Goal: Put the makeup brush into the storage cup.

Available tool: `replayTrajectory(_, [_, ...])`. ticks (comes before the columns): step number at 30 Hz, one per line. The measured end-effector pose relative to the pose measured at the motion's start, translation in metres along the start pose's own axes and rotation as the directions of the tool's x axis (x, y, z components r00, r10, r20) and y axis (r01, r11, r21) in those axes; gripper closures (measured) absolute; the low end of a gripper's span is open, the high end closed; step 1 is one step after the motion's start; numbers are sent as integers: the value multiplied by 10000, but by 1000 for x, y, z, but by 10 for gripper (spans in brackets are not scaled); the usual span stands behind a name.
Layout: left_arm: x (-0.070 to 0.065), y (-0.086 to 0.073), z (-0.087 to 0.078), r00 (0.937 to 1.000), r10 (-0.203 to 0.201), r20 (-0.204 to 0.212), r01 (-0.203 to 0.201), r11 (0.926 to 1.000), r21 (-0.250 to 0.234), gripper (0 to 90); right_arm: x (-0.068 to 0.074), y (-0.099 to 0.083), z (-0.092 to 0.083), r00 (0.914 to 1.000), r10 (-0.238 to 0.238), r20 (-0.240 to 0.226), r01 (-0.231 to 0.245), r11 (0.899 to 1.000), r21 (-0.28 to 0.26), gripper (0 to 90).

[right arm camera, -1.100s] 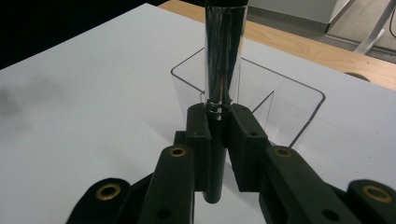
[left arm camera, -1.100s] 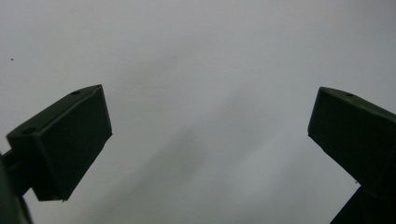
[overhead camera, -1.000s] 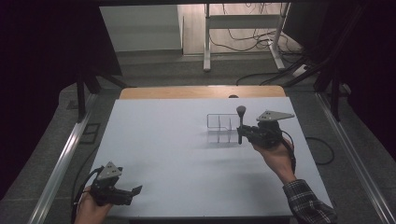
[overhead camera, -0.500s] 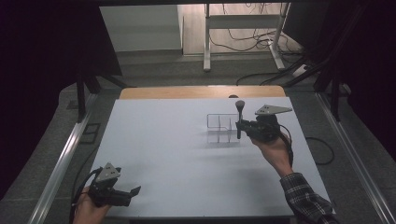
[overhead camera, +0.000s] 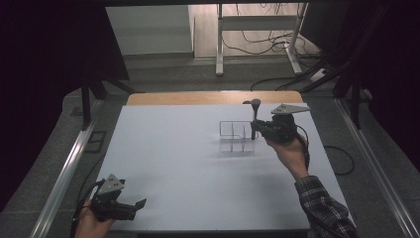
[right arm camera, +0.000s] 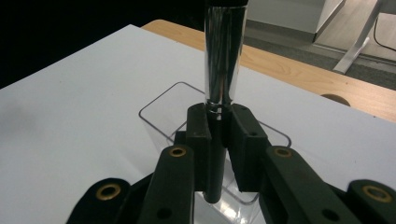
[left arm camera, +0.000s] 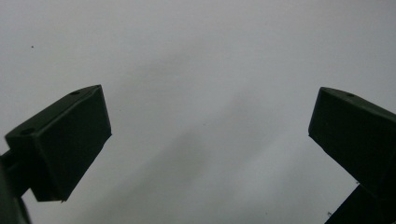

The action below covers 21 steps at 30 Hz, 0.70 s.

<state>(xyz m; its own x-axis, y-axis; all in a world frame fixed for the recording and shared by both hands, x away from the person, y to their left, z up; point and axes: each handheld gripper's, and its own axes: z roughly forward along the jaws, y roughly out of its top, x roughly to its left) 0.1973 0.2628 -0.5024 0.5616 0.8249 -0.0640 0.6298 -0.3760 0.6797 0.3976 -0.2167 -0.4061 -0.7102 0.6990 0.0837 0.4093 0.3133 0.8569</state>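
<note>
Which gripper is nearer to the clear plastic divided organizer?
Right. The right gripper holds a shiny metal utensil at the organizer; the left gripper is far away, near the table's front-left edge.

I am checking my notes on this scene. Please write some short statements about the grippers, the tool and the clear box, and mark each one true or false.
1. The right gripper is shut on a shiny tool. True.
2. The tool lies flat on the table. False: it stands upright in the jaws.
3. The left gripper is open and holds nothing. True.
4. The clear box is at the table's near left corner. False: it sits far right, beside the right gripper.
</note>
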Motion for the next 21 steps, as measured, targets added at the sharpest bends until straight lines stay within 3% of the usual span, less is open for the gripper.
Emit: replayTrajectory(21, [0,-3,0,10000,-20,-75,21,9999,153,0,-18,7,14,9992,299,273,-292,9992,-267,787])
